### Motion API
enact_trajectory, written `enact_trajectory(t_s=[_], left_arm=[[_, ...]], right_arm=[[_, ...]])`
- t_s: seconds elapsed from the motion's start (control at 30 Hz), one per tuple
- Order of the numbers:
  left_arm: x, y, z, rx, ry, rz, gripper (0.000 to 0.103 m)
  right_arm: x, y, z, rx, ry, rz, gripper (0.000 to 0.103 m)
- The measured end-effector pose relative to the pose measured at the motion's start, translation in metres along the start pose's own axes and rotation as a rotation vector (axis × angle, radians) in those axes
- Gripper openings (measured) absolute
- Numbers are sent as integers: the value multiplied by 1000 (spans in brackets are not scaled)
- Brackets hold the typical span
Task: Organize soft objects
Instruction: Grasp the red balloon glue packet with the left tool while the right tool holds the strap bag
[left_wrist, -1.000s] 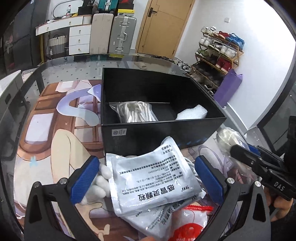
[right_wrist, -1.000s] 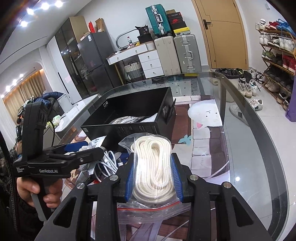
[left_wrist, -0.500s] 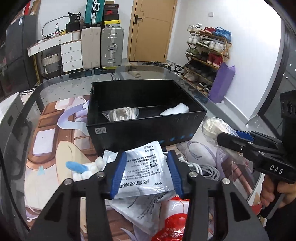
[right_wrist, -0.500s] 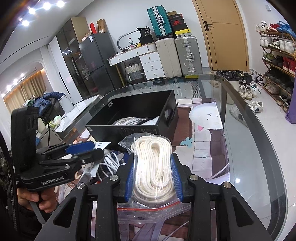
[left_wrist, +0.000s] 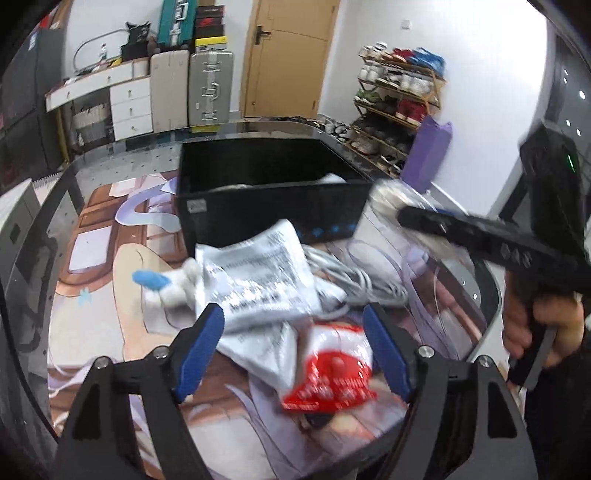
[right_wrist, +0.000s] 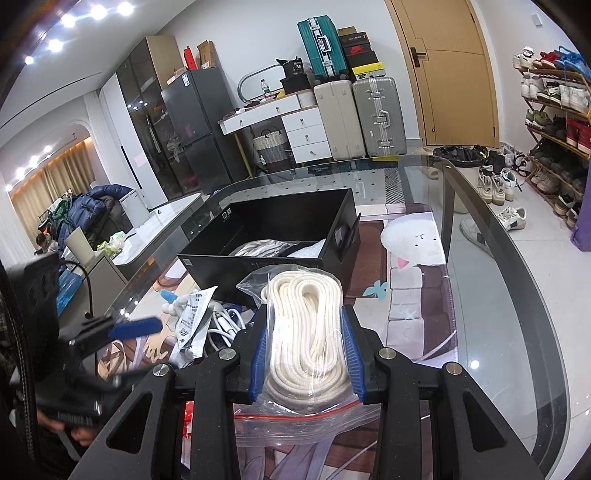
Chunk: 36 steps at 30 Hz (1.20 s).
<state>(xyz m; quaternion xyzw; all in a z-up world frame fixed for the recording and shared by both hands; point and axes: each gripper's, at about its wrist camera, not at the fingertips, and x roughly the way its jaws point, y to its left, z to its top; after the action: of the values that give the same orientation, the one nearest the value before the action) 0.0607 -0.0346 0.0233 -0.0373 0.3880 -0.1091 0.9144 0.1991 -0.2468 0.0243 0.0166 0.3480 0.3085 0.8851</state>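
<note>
My right gripper (right_wrist: 306, 350) is shut on a clear zip bag of white rope (right_wrist: 304, 332), held above the table in front of the black box (right_wrist: 332, 236). The box (left_wrist: 266, 218) holds another bagged rope (right_wrist: 266, 248) and a white foam piece (right_wrist: 308, 250). My left gripper (left_wrist: 293, 350) is open and empty, just behind a pile of silver medicine pouches (left_wrist: 255, 280), a red-and-white bag (left_wrist: 332, 369), a white cable (left_wrist: 354, 280) and a small white-and-blue plush (left_wrist: 166, 288). The right gripper also shows in the left wrist view (left_wrist: 406, 214), blurred, beside the box's right corner.
The glass table (right_wrist: 498, 295) carries a printed mat (right_wrist: 417, 314). Its curved edge runs along the right. Suitcases, drawers, a door and a shoe rack stand beyond the table.
My left gripper opened, let go of the silver pouch and pulled back; the pouch now lies on the pile. The right gripper still holds the rope bag, little moved.
</note>
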Motion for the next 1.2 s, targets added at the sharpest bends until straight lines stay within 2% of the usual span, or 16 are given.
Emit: enact_trajectory(t_s=[0.17, 0.33, 0.47, 0.53, 0.57, 0.77, 0.8, 0.83, 0.87, 0.9, 1.2], left_arm=[[0, -25, -15, 109, 27, 30, 78], [-14, -36, -19, 140, -20, -36, 78], [-6, -37, -17, 146, 5, -53, 75], [2, -35, -18, 130, 38, -69, 64], [4, -35, -18, 124, 49, -77, 63], [17, -38, -24, 148, 94, -66, 62], [18, -39, -24, 149, 94, -60, 59], [19, -40, -25, 156, 94, -49, 48], [20, -41, -26, 160, 89, -46, 48], [18, -42, -26, 165, 76, -46, 41], [-9, -33, -11, 111, -8, -97, 41]], right_arm=[[-4, 7, 2, -18, -7, 6, 36], [-7, 12, 3, -27, -13, 10, 36], [-6, 16, 4, -35, -11, 17, 36], [-4, 16, 5, -38, -10, 20, 36], [-5, 16, 5, -38, -12, 21, 36], [-6, 14, 5, -35, -12, 20, 36], [-6, 14, 5, -33, -12, 20, 36], [-6, 14, 5, -33, -11, 20, 36], [-6, 14, 4, -32, -11, 19, 36], [-6, 14, 5, -32, -11, 17, 36], [-9, 14, 5, -41, -27, 22, 36]])
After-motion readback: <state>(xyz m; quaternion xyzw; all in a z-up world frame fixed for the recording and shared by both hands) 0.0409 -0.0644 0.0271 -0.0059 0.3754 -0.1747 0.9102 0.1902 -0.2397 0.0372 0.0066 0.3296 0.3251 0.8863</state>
